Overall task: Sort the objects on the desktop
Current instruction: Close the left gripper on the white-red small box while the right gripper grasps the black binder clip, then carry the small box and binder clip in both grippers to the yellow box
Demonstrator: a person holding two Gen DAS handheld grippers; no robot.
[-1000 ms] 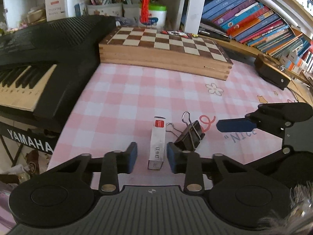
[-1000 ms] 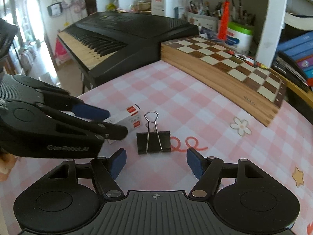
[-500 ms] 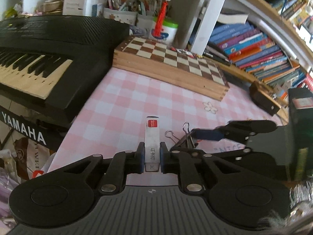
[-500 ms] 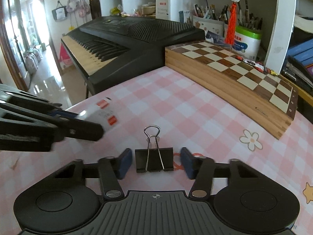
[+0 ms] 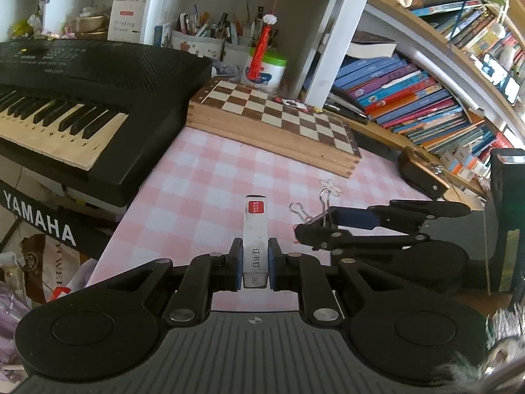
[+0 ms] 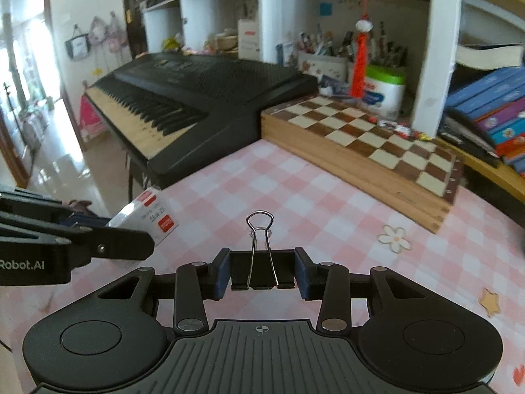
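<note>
**Both items off the cloth**

We've lifted since a second ago: the left gripper (image 5: pixel 252 267) now clamps the staple box (image 5: pixel 255 236), raised above the pink checked tablecloth (image 5: pixel 203 197). To its right, our right gripper (image 6: pixel 261 271) pinches the black binder clip (image 6: pixel 261 269), handles pointing toward the far chessboard (image 6: pixel 377 138).

Open pink-and-white checked tablecloth (image 6: pixel 295 190) fills the middle of the right wrist view, bare and passable ahead. Across the upper right, the wooden chessboard box (image 6: pixel 370 138) walls off the far edge. Upper left, the black electronic keyboard (image 6: pixel 197 98) closes that side, its corner meeting the chessboard box. In the left wrist view, a black-and-tan case (image 5: pixel 423 170) sits at the right edge, and the right gripper (image 5: pixel 315 226) crowds the lower right, just beside the centre lane.
</note>
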